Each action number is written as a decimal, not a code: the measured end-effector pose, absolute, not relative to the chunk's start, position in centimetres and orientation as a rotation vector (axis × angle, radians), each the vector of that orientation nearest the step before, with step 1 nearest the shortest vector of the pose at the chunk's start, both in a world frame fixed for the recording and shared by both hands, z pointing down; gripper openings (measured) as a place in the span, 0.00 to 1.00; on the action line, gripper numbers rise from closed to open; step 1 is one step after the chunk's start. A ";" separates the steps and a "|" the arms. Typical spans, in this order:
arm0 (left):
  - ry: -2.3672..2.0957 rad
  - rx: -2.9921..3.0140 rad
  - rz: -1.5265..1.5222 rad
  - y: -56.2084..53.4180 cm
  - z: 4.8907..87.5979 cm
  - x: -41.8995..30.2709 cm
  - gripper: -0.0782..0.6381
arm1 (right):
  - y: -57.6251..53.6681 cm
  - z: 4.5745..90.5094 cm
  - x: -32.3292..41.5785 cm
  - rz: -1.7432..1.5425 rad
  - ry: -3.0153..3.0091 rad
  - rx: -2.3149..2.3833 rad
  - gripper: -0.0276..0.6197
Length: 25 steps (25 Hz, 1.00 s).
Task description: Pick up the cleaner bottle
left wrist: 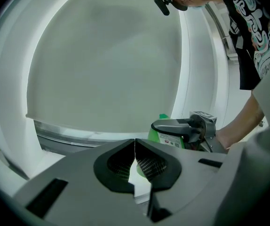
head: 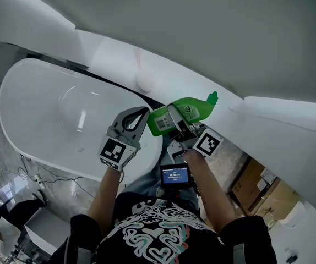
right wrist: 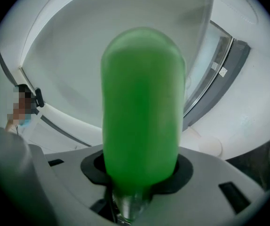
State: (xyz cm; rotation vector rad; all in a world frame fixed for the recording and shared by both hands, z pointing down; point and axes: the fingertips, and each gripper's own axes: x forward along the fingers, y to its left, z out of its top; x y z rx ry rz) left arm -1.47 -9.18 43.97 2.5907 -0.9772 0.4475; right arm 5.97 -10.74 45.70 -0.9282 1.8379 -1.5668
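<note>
My right gripper [head: 175,121] is shut on a bright green cleaner bottle [head: 190,109], which hangs in the air above the end of the white bathtub [head: 42,114]. The bottle lies tilted, its green cap [head: 212,97] pointing up and to the right. In the right gripper view the bottle [right wrist: 142,107] fills the middle and stands out between the jaws of the right gripper [right wrist: 142,175]. My left gripper [head: 143,113] hangs just left of the bottle, shut with nothing in it. The left gripper view has its jaws [left wrist: 135,149] touching, with the bottle [left wrist: 165,136] and the right gripper [left wrist: 184,126] beyond.
A round white object [head: 145,80] sits on the white ledge behind the tub. Cardboard boxes [head: 257,187] stand at the lower right. Cables [head: 37,175] lie on the marble floor left of the person.
</note>
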 end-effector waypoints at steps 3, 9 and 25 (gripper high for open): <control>-0.981 2.615 0.446 -8.5 42.1 -1.7 0.13 | -10.1 43.9 5.9 -1.566 1.808 -0.939 0.36; -0.962 2.665 0.425 -7.7 39.0 -1.0 0.13 | -9.0 41.6 6.7 -1.552 1.718 -0.987 0.36; -0.963 2.725 0.370 -8.1 33.3 -2.5 0.13 | -9.4 36.8 8.3 -1.476 1.568 -1.102 0.36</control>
